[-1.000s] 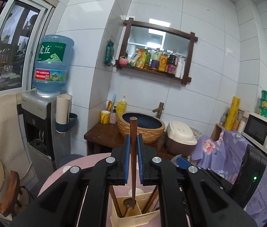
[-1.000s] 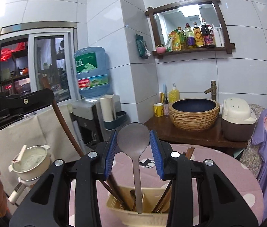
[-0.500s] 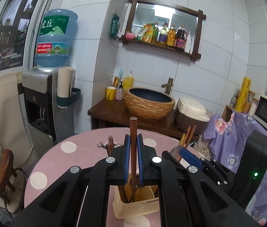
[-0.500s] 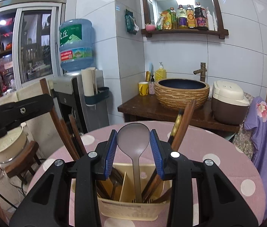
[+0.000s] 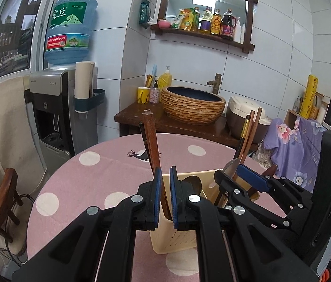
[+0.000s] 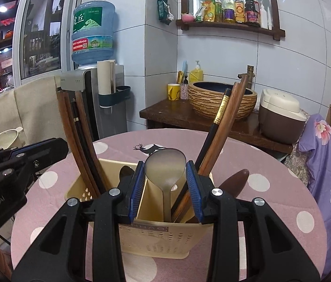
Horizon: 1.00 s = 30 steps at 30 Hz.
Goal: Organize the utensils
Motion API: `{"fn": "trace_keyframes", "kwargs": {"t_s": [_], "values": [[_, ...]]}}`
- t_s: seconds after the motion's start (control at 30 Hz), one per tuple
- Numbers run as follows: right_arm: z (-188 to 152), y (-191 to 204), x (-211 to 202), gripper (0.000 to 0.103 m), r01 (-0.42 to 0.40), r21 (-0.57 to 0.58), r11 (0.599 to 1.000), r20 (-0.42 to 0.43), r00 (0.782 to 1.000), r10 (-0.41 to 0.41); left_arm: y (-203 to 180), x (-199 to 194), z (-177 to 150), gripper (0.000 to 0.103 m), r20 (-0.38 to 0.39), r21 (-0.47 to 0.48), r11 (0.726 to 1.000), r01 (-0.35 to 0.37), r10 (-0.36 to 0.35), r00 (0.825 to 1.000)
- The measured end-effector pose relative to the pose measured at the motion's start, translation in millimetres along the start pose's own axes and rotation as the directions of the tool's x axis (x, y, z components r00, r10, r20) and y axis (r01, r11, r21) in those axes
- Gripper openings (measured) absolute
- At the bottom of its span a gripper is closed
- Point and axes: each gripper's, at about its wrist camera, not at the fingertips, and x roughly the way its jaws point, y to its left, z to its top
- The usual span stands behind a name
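Scene: a cream slotted utensil caddy (image 6: 156, 239) stands on a pink polka-dot tabletop (image 6: 271, 164), with both hand-held tools directly over it.
Left gripper (image 5: 164, 188): its fingers are closed tight on a brown wooden handle (image 5: 152, 145), which runs up and away between the blue pads while its lower end drops into the caddy's left compartment.
Reason for that hold: pinching the handle partway along, with the tool angled downward, lets the stick go in end-first and lean on the wall beside the other wooden sticks (image 6: 80, 138) already standing there.
Right gripper (image 6: 165, 185): its fingers stand partly apart and are clamped on the bowl of a grey metal ladle (image 6: 165, 164), one pad on each edge.
Reason for that hold: the bowl is the widest part and stays on top, so the thin stem hangs straight down into the middle compartment, beside the divider.
Where the utensils are: chopsticks and a wooden stick (image 6: 224, 127) lean out of the right compartment, and a dark wooden spoon bowl (image 6: 232, 181) pokes out at that side.
Uncertain: whether the ladle's stem already rests on the caddy floor is hidden by the wall, so it probably has little travel left, no more than that.
Step in hand: both pieces appear to be at the point of being seated, with release as the likely next move.
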Motion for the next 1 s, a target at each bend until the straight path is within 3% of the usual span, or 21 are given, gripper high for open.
{"fn": "trace_keyframes", "kwargs": {"t_s": [0.1, 0.17, 0.2, 0.23, 0.3, 0.37, 0.43, 0.5, 0.63, 0.87, 1.0], "values": [[0.7, 1.3, -7.4, 0.041, 0.002, -0.008, 1.000, 0.027, 1.000, -0.002, -1.6, -3.7, 0.5, 0.008, 0.003, 0.009, 1.000, 0.008, -0.008, 1.000], [3.1, 1.0, -16.9, 0.050, -0.002, -0.010, 1.000, 0.062, 0.998, 0.002, -3.1, -10.6, 1.2, 0.011, 0.016, 0.021, 1.000, 0.010, -0.010, 1.000], [3.9, 1.2, -22.1, 0.052, 0.006, -0.014, 1.000, 0.080, 0.997, -0.005, -3.2, -15.3, 1.5, 0.020, 0.027, 0.026, 1.000, 0.007, -0.008, 1.000], [4.7, 1.6, -27.1, 0.058, 0.016, -0.018, 1.000, 0.096, 0.995, -0.014, -2.6, -20.6, 1.0, 0.040, 0.042, 0.024, 1.000, 0.007, -0.008, 0.999], [5.3, 1.0, -41.1, 0.068, 0.033, -0.030, 0.999, 0.139, 0.990, -0.028, 0.6, -33.5, -1.0, 0.062, 0.082, 0.012, 1.000, 0.005, -0.006, 0.997], [3.7, -1.3, -55.4, 0.073, 0.054, -0.037, 0.998, 0.179, 0.983, -0.046, 3.1, -45.3, -5.1, 0.071, 0.114, 0.010, 1.000, -0.004, 0.003, 0.994], [2.0, -4.6, -66.9, 0.078, 0.073, -0.045, 0.996, 0.200, 0.978, -0.062, 6.6, -57.2, -12.2, 0.087, 0.140, 0.021, 1.000, -0.021, 0.017, 0.990], [-4.6, -10.3, -81.1, 0.086, 0.106, -0.040, 0.994, 0.216, 0.972, -0.095, 12.4, -71.5, -23.7, 0.093, 0.178, 0.022, 0.999, -0.048, 0.043, 0.983], [-32.0, -19.5, -111.1, 0.097, 0.103, -0.024, 0.994, 0.212, 0.973, -0.096, 25.6, -98.7, -51.7, 0.097, 0.222, -0.012, 0.998, -0.065, 0.066, 0.973], [-113.3, -16.7, -169.9, 0.097, 0.083, 0.009, 0.997, 0.200, 0.976, -0.083, 31.0, -150.3, -119.6, 0.097, 0.285, -0.099, 0.992, -0.078, 0.103, 0.953], [-155.7, -10.2, -197.8, 0.097, 0.085, 0.069, 0.994, 0.177, 0.979, -0.096, 27.8, -173.9, -153.9, 0.097, 0.276, -0.138, 0.986, -0.089, 0.125, 0.953]]}}
